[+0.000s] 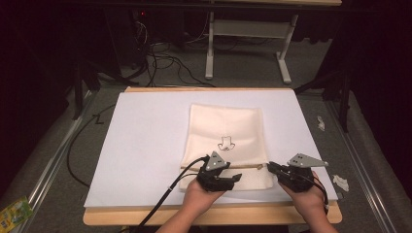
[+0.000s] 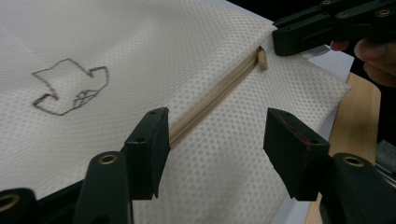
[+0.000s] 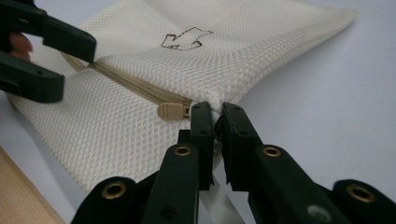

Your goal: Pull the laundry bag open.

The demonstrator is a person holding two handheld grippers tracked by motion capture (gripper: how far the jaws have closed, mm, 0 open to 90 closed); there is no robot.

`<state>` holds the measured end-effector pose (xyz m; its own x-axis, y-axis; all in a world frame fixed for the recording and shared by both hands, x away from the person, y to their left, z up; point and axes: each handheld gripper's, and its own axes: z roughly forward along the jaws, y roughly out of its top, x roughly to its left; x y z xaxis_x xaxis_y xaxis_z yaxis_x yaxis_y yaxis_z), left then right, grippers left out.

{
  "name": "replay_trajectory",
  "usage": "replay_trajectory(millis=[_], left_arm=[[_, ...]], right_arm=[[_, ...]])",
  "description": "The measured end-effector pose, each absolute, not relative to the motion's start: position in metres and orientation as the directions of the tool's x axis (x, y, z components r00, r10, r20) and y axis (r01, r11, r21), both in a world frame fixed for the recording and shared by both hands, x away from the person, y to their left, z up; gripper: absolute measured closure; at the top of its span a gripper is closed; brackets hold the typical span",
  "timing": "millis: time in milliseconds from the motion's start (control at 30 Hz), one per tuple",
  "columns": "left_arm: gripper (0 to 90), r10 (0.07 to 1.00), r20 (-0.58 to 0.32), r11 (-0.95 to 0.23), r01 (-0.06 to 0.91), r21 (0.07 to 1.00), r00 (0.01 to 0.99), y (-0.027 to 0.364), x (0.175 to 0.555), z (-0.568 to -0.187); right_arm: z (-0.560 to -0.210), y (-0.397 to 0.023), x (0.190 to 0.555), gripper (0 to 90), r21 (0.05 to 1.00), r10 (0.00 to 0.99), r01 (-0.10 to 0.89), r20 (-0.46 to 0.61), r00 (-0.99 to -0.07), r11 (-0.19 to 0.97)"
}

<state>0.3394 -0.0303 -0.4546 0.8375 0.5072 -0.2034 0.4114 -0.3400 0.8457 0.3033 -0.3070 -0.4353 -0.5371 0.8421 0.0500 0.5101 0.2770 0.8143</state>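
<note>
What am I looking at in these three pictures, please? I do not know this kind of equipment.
There is no robot here. A person sits at a table and holds a hand tool with two black jaws in each hand. The high view looks down from above the table: the left gripper and the right gripper come in from the bottom. The other two pictures come from small cameras that ride on the tools.

A cream mesh bag with a small drawn logo lies on a white sheet. A beige zipper runs across the bag.

The right gripper is shut on the bag's edge, beside the zipper pull. The left gripper is open, its jaws on either side of the zipper.
</note>
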Motion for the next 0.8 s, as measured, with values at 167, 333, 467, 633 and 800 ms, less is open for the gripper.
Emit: replay_trajectory(millis=[167, 333, 467, 633, 800], left_arm=[[42.5, 0.488, -0.229, -0.321, 0.417, 0.85, 0.842, -0.051, 0.339, -0.461], [48.5, 0.479, -0.244, -0.322, 0.428, 0.845, 0.843, -0.063, 0.341, -0.462], [55.2, 0.462, -0.274, -0.287, 0.435, 0.854, 0.843, -0.072, 0.343, -0.46], [61.4, 0.453, -0.31, -0.265, 0.458, 0.848, 0.836, -0.082, 0.344, -0.463], [67.6, 0.484, -0.326, -0.254, 0.486, 0.836, 0.812, -0.089, 0.345, -0.465]], right_arm=[[-0.436, -0.308, 0.303, 85.0, 0.817, 0.836, 0.507, 0.057, -0.546, 0.275], [-0.434, -0.307, 0.302, 85.0, 0.823, 0.833, 0.498, 0.057, -0.551, 0.273], [-0.432, -0.307, 0.301, 85.0, 0.827, 0.828, 0.491, 0.058, -0.558, 0.273], [-0.431, -0.305, 0.3, 85.0, 0.831, 0.828, 0.488, 0.061, -0.557, 0.268], [-0.43, -0.306, 0.299, 85.1, 0.832, 0.827, 0.488, 0.066, -0.558, 0.263]])
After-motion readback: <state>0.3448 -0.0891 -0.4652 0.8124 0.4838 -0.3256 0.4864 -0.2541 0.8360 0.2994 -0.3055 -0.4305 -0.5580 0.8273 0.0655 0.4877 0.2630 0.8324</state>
